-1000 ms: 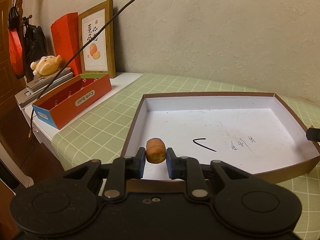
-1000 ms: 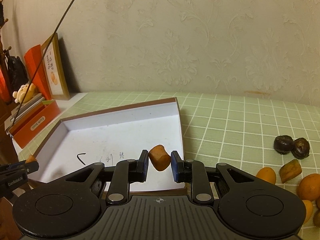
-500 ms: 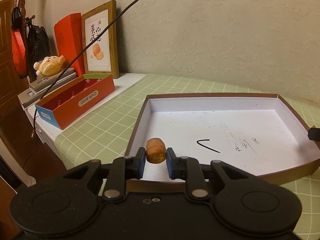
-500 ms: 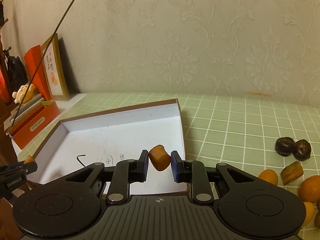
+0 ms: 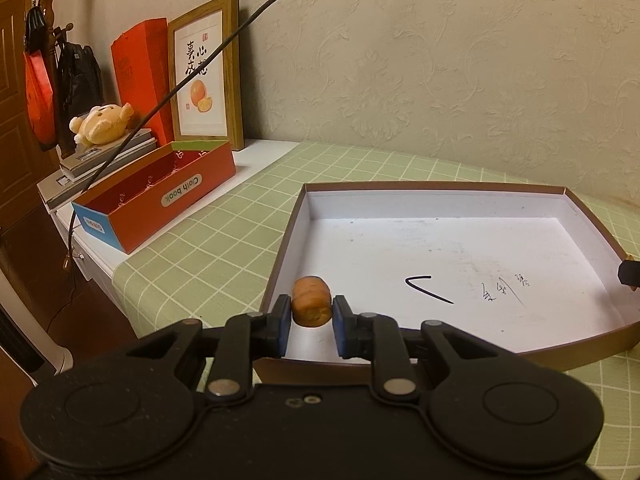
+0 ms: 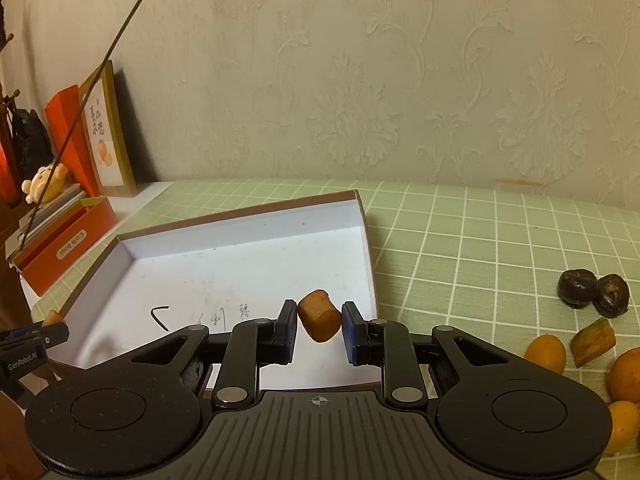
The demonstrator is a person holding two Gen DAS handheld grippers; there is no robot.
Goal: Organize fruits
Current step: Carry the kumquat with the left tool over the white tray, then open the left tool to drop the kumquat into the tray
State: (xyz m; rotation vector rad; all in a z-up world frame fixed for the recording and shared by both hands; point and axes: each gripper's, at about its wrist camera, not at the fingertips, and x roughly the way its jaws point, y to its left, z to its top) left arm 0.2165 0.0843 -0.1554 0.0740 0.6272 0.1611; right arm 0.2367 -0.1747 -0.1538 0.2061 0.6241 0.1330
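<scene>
My left gripper (image 5: 307,312) is shut on an orange fruit chunk (image 5: 311,306), held over the near left corner of the shallow white-lined brown box (image 5: 440,248). My right gripper (image 6: 319,322) is shut on another orange chunk (image 6: 319,315), held over the box's (image 6: 240,256) near right part. The left gripper's tip with its chunk shows at the left edge of the right wrist view (image 6: 36,334). The right gripper's tip shows at the right edge of the left wrist view (image 5: 630,272).
Loose fruit lies on the green checked tablecloth at the right: two dark ones (image 6: 592,289), a brown wedge (image 6: 592,342) and several orange ones (image 6: 546,354). An orange-red open box (image 5: 160,196), a framed picture (image 5: 206,76) and a plush toy (image 5: 100,124) stand at the left. A cable (image 5: 168,100) hangs across.
Both grippers have moved slightly forward over the box, each still holding its chunk. The box looks a little nearer and lower in both views.
</scene>
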